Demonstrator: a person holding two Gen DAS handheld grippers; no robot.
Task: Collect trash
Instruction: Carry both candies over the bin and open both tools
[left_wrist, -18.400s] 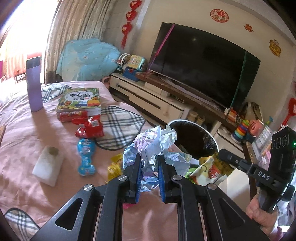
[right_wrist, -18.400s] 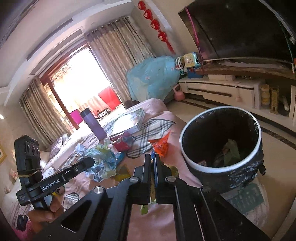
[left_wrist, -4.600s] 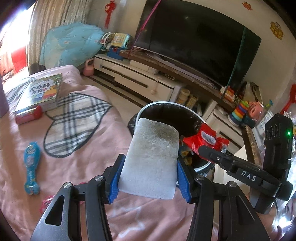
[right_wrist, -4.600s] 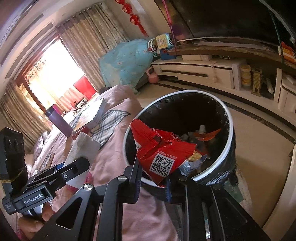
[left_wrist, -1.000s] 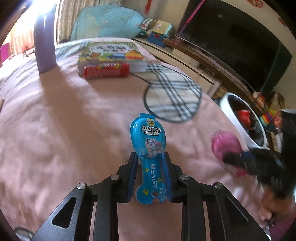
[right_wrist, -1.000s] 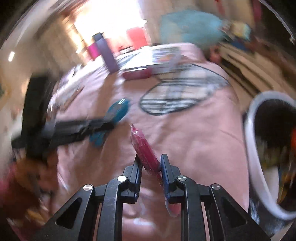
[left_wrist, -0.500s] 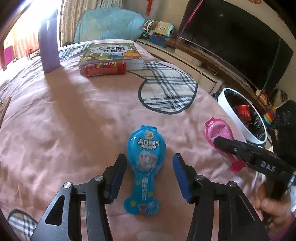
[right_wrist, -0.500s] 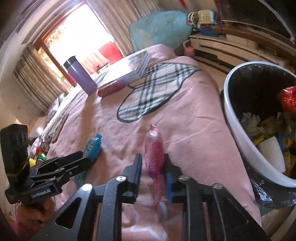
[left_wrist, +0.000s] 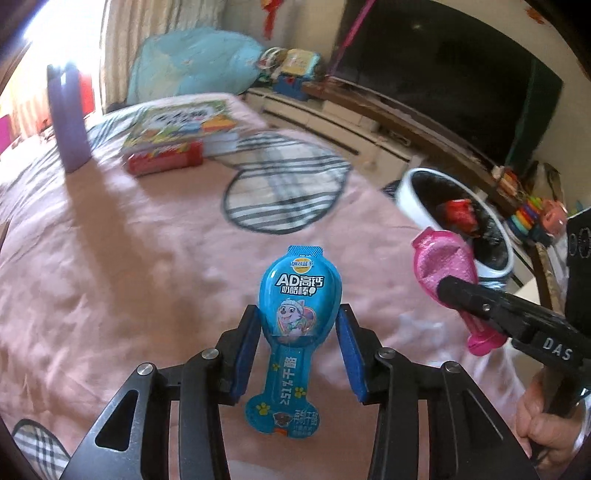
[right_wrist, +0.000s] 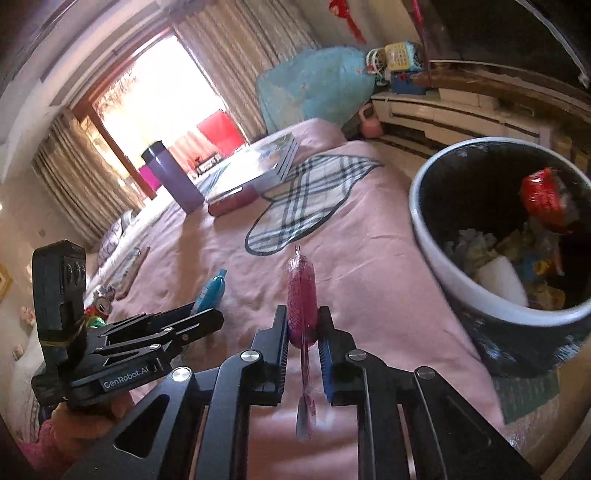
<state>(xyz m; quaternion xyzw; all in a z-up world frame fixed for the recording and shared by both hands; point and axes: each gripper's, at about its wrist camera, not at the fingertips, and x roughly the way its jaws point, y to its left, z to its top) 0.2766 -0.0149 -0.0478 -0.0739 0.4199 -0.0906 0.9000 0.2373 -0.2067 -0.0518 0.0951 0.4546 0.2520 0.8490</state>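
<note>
Sunlit window (right_wrist: 155, 85) behind beige curtains (right_wrist: 236, 48); dark television (left_wrist: 443, 81) above a white low cabinet (left_wrist: 332, 118); pink bedspread (left_wrist: 110, 258).

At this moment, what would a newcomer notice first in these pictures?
Probably the two bright wrappers: a blue cheese-stick packet between the fingers of the left gripper, which is closing on it, and a pink packet pinched in the right gripper, both above the pink bedspread. Next comes the white-rimmed trash bin at the bed's edge, already holding rubbish.
</note>
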